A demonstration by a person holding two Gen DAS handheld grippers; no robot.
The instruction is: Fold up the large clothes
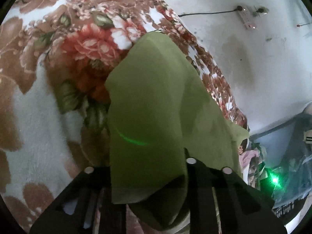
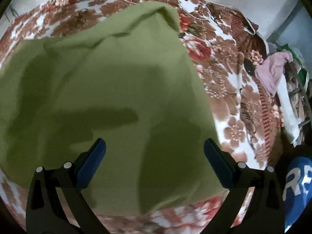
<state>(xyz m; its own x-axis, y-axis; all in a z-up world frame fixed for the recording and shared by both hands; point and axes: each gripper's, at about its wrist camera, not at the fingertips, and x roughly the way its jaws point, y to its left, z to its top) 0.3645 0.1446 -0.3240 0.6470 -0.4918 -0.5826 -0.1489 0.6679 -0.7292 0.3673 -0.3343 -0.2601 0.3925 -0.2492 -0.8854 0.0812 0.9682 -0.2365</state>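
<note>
An olive-green garment (image 2: pixel 109 89) lies spread on a floral blanket (image 2: pixel 224 89). My right gripper (image 2: pixel 154 148) is open and empty, its blue-padded fingers (image 2: pixel 91 161) hovering just above the near part of the garment. In the left wrist view the same green cloth (image 1: pixel 152 105) hangs raised off the blanket and drapes down over my left gripper (image 1: pixel 150 183). That gripper is shut on the cloth's edge, with the fingertips hidden under the fabric.
The floral blanket (image 1: pixel 58 48) covers the bed. A white wall (image 1: pixel 253 58) carries a power strip (image 1: pixel 246 17) and a cable. A pile of clothes (image 2: pixel 276 72) lies at the bed's right edge, with a pink piece on top. A blue sleeve with white letters (image 2: pixel 298 181) is at lower right.
</note>
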